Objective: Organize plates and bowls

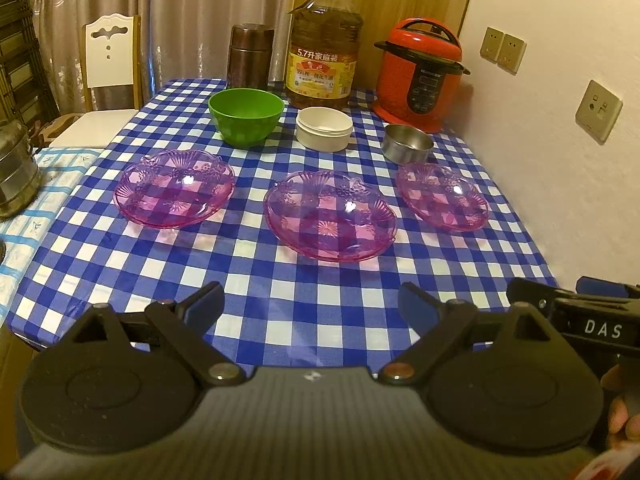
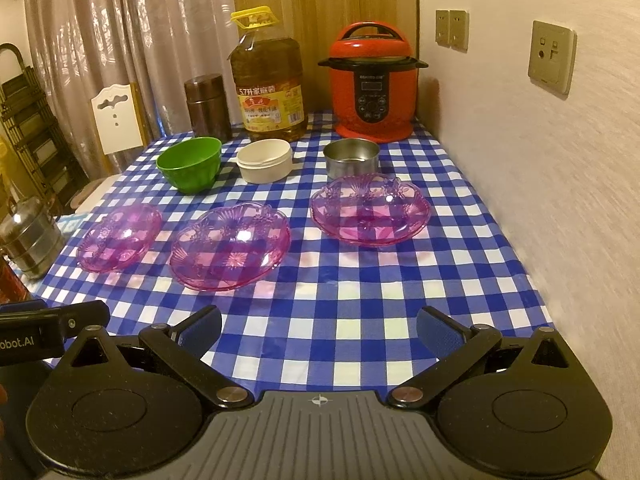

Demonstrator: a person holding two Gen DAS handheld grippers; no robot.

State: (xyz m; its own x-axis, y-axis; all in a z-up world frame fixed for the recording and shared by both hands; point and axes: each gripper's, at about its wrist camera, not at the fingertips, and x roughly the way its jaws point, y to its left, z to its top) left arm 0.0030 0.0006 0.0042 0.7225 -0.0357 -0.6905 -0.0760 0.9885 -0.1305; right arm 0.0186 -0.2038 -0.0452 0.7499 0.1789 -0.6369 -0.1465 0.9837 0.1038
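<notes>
three plates [image 1: 174, 189], three bowls [image 1: 246, 115]

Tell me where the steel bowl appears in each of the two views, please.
Left wrist view: the steel bowl sits right of centre, in front of the red cooker and just behind the rightmost pink plate.
Right wrist view: the steel bowl sits just right of centre, upper middle, behind the rightmost pink plate.
Shared landmark: the red cooker, directly behind the bowl in both.
</notes>
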